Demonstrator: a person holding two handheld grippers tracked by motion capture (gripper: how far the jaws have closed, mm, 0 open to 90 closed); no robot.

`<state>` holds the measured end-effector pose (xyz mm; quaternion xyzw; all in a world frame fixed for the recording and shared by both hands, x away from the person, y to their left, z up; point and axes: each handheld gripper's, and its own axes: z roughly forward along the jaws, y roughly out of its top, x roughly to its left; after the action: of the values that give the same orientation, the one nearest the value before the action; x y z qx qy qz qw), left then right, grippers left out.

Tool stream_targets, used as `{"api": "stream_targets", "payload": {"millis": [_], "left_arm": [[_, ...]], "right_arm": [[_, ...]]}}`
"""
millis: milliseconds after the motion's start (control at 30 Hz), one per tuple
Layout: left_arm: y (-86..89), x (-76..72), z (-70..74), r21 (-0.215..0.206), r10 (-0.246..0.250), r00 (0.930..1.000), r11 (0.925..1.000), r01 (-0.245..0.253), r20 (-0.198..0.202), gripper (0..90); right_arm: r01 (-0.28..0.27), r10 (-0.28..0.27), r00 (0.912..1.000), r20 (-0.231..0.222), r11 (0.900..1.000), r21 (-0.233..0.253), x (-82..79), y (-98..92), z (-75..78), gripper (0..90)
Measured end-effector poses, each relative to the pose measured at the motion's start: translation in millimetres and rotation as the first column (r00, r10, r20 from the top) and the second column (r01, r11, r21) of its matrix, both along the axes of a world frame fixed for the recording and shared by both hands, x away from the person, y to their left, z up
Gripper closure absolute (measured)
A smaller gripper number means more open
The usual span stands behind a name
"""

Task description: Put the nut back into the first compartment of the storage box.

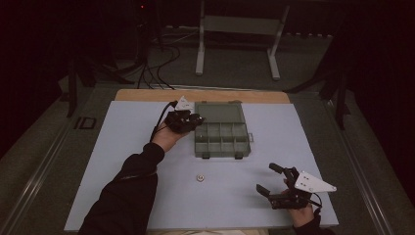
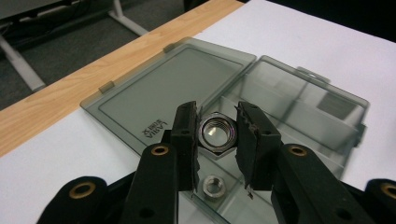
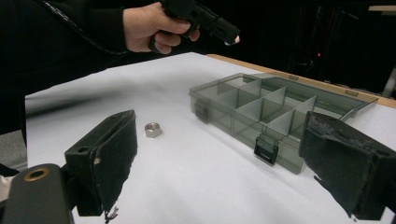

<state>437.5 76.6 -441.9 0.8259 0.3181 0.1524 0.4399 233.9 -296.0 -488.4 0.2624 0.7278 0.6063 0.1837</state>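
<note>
One steel hex nut (image 2: 215, 132) is sitting clamped between the jaws of the left gripper (image 2: 215, 135), bore facing the camera, held above the near-left corner of the grey compartment box (image 1: 222, 147). Jaws are closed down to the nut's width, pressing its flats on both sides. In the high view the left gripper (image 1: 188, 120) is hovering at the box's left edge, near where the tray is meeting the open lid (image 1: 220, 111).

A second hex nut (image 2: 213, 185) is lying flat in the compartment right below the held one, seen through the gap under the jaws. The lid is lying folded back flat on the table toward the far edge, with an embossed logo showing in the left gripper view.

A third hex nut (image 1: 199, 177) is lying loose on the white tabletop (image 1: 122, 161), in front of the box and apart from it; the right gripper view is showing it (image 3: 152, 129) just past the left jaw.

The right gripper (image 1: 272, 180) is resting near the front right of the table, jaws spread wide, gripping nothing, well apart from the box and from the loose nut. The person's left hand (image 3: 152, 25) is showing in the right gripper view, wrapped round the left gripper's handle.
</note>
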Motion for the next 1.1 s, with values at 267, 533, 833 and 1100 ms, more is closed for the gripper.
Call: {"api": "stream_targets", "payload": {"millis": [267,533,833,1100], "left_arm": [[-6.6,10.2,-14.7,0.012,0.042,0.9987,0.9991,-0.042,-0.028,70.7],[-13.5,14.4,-33.9,0.055,0.042,0.9963,0.9977,-0.038,-0.075,70.7],[-21.7,14.8,-48.2,0.122,0.035,0.9959,0.9922,-0.025,-0.083,70.6],[-24.5,13.8,-53.0,0.140,0.025,0.9963,0.9900,-0.013,-0.082,70.5]], "right_arm": [[0.000,0.000,1.0000,0.001,1.000,0.002,-0.3,-0.4,0.2,11.5],[0.000,0.000,1.0000,0.002,1.000,0.006,-0.6,-0.9,0.3,11.5],[-0.005,0.005,1.0000,-0.002,1.000,0.006,-0.5,-0.8,0.1,11.5],[-0.005,0.005,1.0000,-0.002,1.000,0.007,-0.8,-0.9,0.2,11.5]]}}
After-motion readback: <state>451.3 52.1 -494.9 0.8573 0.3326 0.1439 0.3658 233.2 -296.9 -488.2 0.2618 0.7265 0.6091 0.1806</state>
